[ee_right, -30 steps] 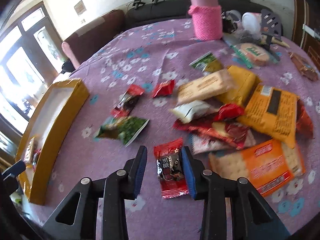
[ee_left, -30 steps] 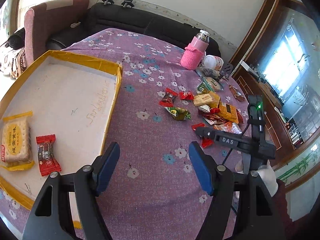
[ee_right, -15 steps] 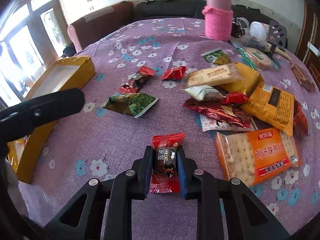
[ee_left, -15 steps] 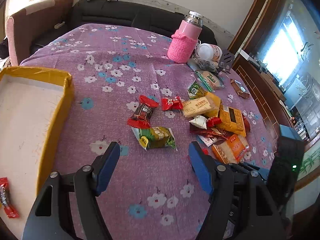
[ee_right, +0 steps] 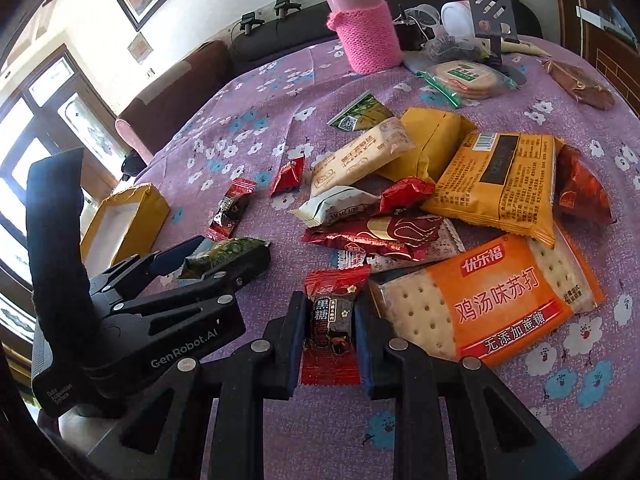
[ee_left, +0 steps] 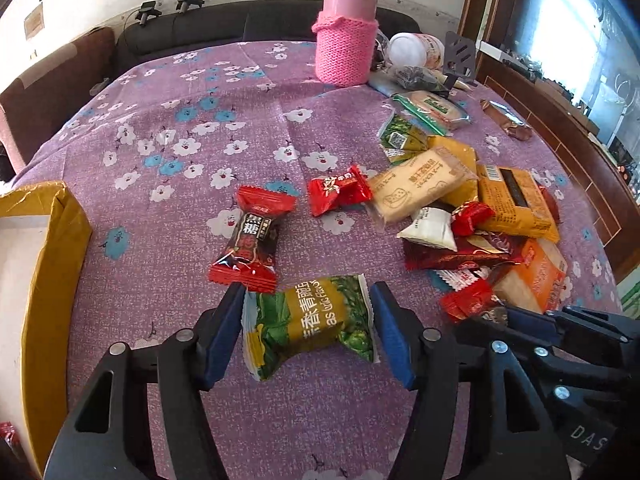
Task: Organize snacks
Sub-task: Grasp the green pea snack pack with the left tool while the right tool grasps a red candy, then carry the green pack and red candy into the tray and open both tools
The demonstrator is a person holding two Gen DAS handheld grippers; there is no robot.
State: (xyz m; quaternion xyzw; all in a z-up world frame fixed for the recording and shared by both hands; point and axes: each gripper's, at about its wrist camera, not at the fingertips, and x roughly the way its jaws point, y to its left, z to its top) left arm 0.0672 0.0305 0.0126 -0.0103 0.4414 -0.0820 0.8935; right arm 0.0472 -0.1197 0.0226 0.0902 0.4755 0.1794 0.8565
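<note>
My right gripper (ee_right: pixel 328 334) is clamped tight on a red-and-black candy (ee_right: pixel 334 320), wrapper pinched between both pads down near the bench (ee_right: pixel 400 432); my left gripper (ee_left: pixel 307 338) is spread wide around a green pea snack packet (ee_left: pixel 312 336), pads just off each end of the wrapper, can't tell if either one's actually touching; the packet's lying flat on the purple flowery cloth. Just past it there's another red-and-black candy (ee_left: pixel 250 240), then a small red one (ee_left: pixel 338 194); to the right sits the messy pile, with an orange soda cracker pack (ee_right: pixel 492 300) nearest and a yellow biscuit pack (ee_right: pixel 500 180) behind it. Off to the left there's the corner of the yellow box (ee_left: pixel 48 240); way at the back a pink knit-sleeved flask (ee_left: pixel 347 36) stands upright.
</note>
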